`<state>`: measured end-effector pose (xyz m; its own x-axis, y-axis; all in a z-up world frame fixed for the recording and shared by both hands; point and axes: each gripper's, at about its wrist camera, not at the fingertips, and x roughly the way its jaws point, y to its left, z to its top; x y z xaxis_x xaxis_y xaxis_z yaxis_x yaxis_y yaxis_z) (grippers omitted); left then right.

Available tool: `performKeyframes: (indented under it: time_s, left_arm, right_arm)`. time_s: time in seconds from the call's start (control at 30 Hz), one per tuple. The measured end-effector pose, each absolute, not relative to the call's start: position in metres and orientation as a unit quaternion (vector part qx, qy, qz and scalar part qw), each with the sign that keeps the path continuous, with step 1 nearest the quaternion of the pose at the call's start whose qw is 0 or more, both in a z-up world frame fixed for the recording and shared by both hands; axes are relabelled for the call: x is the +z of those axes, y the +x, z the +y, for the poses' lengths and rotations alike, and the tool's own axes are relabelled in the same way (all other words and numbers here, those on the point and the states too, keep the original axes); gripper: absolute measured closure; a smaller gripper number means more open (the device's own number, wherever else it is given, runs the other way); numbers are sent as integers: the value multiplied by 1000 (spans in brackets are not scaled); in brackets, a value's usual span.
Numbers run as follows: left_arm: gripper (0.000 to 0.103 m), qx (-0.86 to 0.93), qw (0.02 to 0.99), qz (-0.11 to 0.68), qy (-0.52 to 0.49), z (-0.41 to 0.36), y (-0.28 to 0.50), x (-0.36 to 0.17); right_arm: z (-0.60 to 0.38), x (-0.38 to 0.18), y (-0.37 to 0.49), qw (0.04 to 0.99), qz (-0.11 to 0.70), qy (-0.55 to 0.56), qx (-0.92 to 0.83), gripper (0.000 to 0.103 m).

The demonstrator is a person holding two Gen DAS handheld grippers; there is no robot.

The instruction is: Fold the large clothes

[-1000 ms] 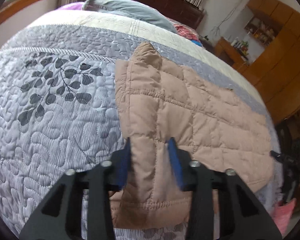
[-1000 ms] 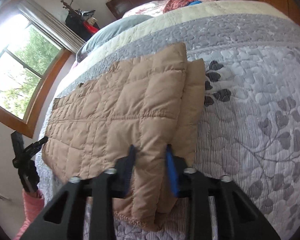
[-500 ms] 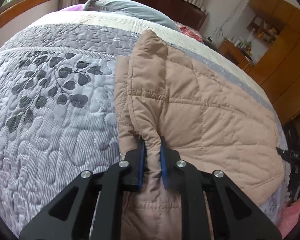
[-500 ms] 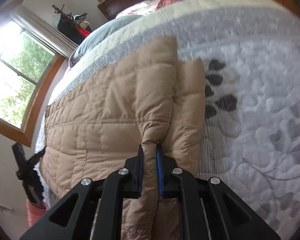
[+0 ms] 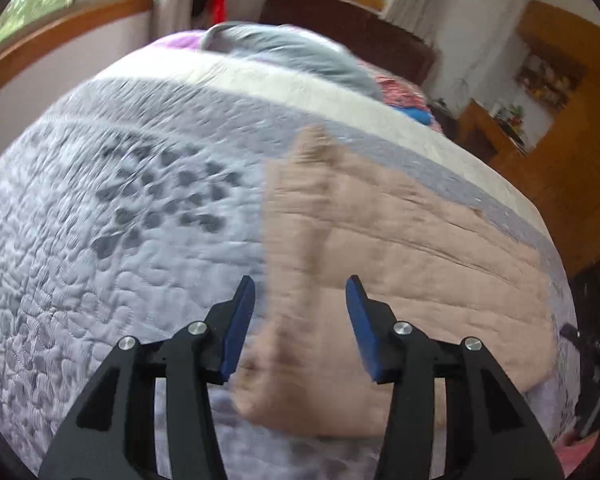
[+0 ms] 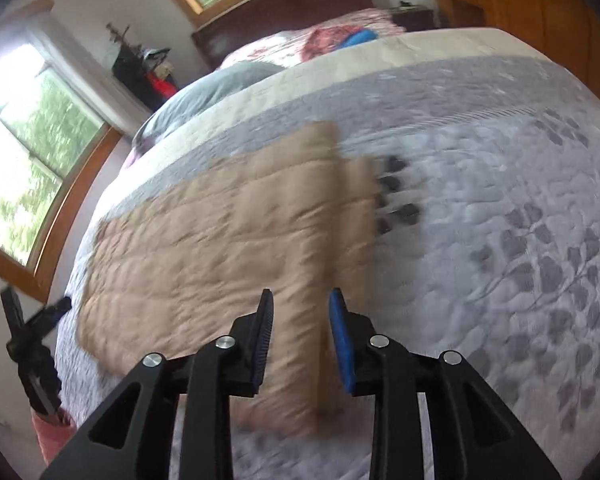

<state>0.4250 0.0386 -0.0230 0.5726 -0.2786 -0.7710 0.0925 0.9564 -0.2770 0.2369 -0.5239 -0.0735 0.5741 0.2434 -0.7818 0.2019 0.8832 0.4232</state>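
Note:
A tan quilted garment [image 5: 400, 260] lies spread flat on the grey-lilac bed quilt [image 5: 120, 260], with a narrower folded layer along its left edge. My left gripper [image 5: 300, 280] hovers over that edge, its jaws opening and the blue pads clear of the cloth. In the right wrist view the same garment [image 6: 220, 248] stretches away to the left, a narrow layer along its right edge. My right gripper [image 6: 300, 294] hangs above that edge, jaws opening and gripping nothing. Both views are blurred by motion.
The quilt [image 6: 500, 220] has dark leaf patterns beside the garment. A grey pillow [image 6: 220, 84] and red and blue cloth [image 6: 340, 36] lie near the dark headboard [image 6: 284, 8]. Wooden cabinets [image 5: 572, 160] stand on the right, windows [image 6: 32, 160] on the left. A black device [image 6: 32, 340] sits above something pink.
Half a second ago both grippers were shut on pinched-up folds of the garment. Both have let go, opened and risen, and the garment has dropped flat on the bed.

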Motion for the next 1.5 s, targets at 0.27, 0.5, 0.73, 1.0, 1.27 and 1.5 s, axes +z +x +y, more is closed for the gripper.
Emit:
performKeyframes:
  time_s: [0.27, 0.5, 0.73, 1.0, 1.27, 1.5]
  left_arm:
    - [57, -161, 872, 462, -6, -70, 387, -22]
    - [60, -183, 854, 487, 6, -101, 385, -50]
    - [59, -189, 844, 501, 36, -107, 389, -82]
    - [59, -190, 851, 489, 26, -105, 387, -87]
    - [58, -198, 855, 480, 13, -79, 379, -56]
    - [29, -146, 883, 445, -25, 13, 411, -13]
  right_arm:
    - [-427, -66, 252, 839, 510, 185, 42, 73]
    - [-405, -83, 259, 830, 528, 176, 35, 73]
    - [-395, -114, 271, 825, 544, 149, 14, 77]
    - [-393, -124, 273, 833, 533, 151, 11, 78]
    - [-422, -93, 252, 835, 511, 192, 61, 65]
    - [-501, -64, 236, 855, 465, 230, 17, 38]
